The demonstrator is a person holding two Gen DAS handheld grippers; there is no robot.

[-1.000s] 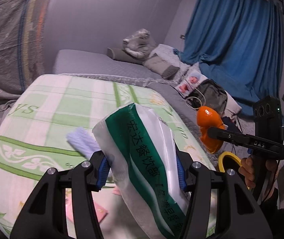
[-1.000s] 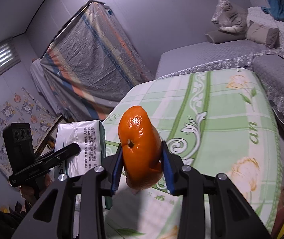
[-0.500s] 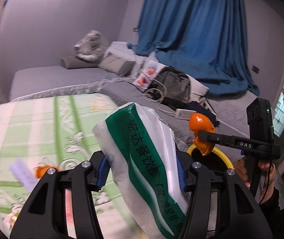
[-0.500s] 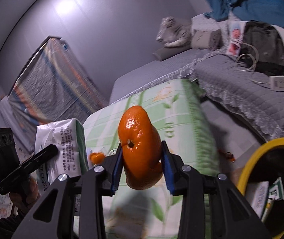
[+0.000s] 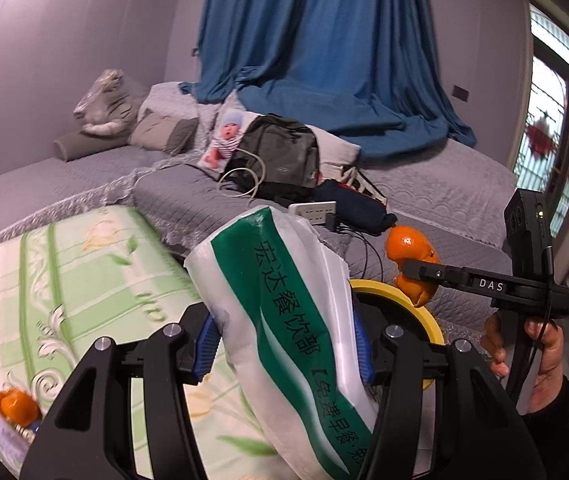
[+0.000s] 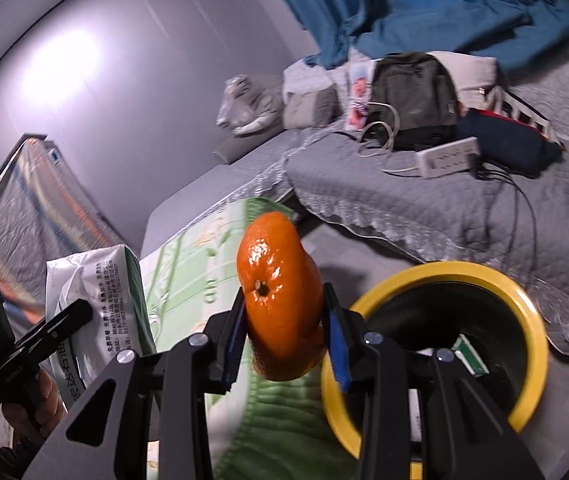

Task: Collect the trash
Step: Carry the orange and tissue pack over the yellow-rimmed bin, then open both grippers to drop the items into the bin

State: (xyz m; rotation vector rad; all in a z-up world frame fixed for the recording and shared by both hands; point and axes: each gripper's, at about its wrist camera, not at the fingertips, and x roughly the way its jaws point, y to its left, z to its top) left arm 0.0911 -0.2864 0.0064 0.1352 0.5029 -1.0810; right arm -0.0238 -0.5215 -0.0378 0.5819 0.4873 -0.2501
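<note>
Left gripper (image 5: 284,344): clenched on a white plastic packet with a green band and printed characters (image 5: 292,320). Both blue pads (image 5: 207,340) press into the packet's sides. The packet stands tilted between the fingers, its top leaning left in the left wrist view and its lower end hanging below the pads. The gripper points forward and somewhat downward, over the near edge of a surface with a green-and-white floral cover (image 5: 64,280).

Right gripper (image 6: 284,332): clenched on an orange peel (image 6: 280,300) that keeps most of the fruit's round shape, stem mark facing the camera. The blue pads grip it on either side, and most of the peel rises above the fingertips. In the left wrist view this gripper shows at the right, held level by a bare hand (image 5: 524,344) wrapped round its handle, a dark sleeve behind the wrist; the peel sits at its tip.

A bin with a yellow rim (image 6: 524,384) stands on the floor, to the right of the right gripper and just beyond it. Its interior is dark, with a green-and-white scrap inside (image 6: 470,356). In the left wrist view the rim shows partly behind the packet, with the peel above its far right edge.

One more piece of orange peel (image 5: 16,402) lies on the floral cover at the near left.

Beyond: a grey quilted bed (image 5: 424,200) bearing a backpack (image 5: 280,156) and a white power strip (image 6: 448,156); blue curtain (image 5: 324,48) behind.
</note>
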